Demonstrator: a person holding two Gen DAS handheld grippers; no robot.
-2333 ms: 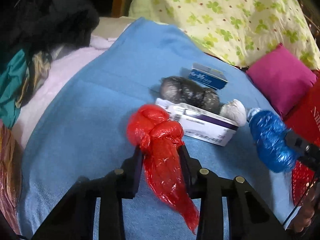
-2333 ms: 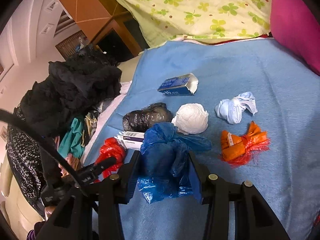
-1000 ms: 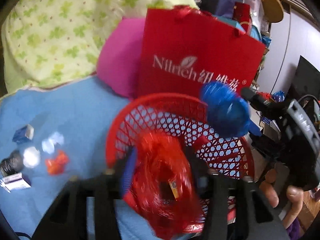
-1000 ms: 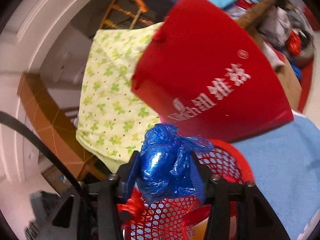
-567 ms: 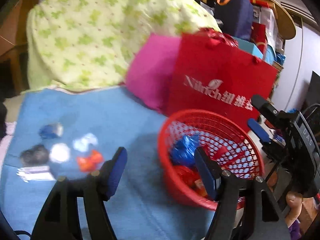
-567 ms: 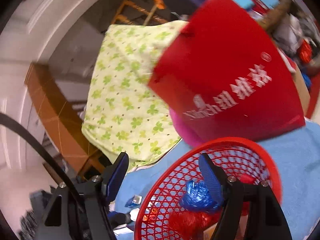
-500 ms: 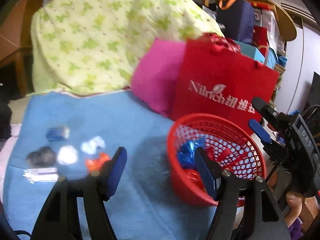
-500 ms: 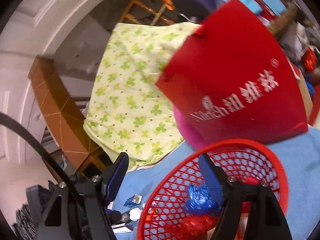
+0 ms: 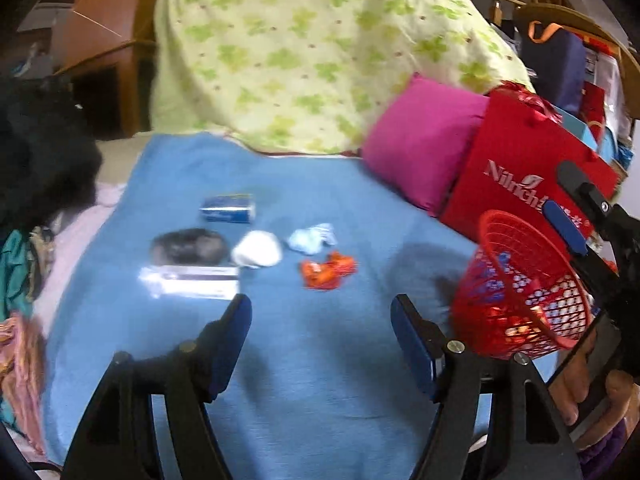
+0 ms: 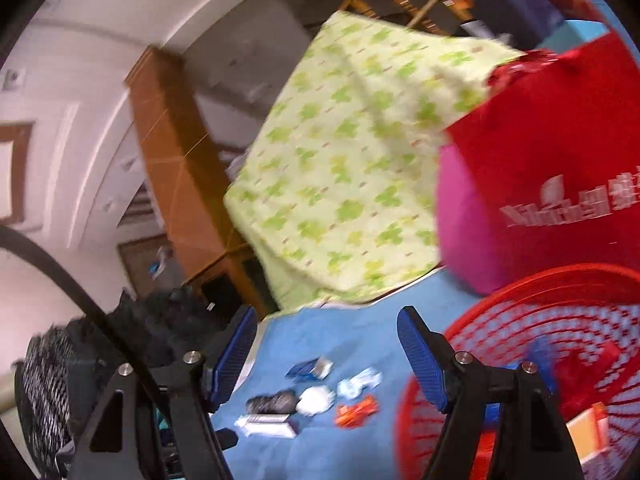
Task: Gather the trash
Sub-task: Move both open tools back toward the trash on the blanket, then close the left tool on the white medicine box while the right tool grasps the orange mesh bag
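My left gripper (image 9: 320, 324) is open and empty over the blue blanket (image 9: 320, 380). Ahead of it lie a white carton (image 9: 190, 282), a black bag (image 9: 186, 246), a white wad (image 9: 258, 254), a pale blue wad (image 9: 312, 238), an orange wrapper (image 9: 328, 274) and a blue box (image 9: 228, 208). The red mesh basket (image 9: 496, 218) stands at the right with blue and red plastic inside. My right gripper (image 10: 326, 356) is open and empty, just left of the basket (image 10: 560, 276). A blue bag (image 10: 540, 356) lies in the basket.
A red paper bag (image 9: 520, 168) and a pink cushion (image 9: 424, 148) stand behind the basket. A green-patterned quilt (image 9: 312, 48) rises at the back. Dark clothes (image 9: 36, 160) are piled at the blanket's left edge. A hand (image 9: 580, 392) holds the right gripper.
Both grippers let go: the red bag and the blue bag dropped into the basket. Both then swung left, away from the basket and toward the trash on the blanket.
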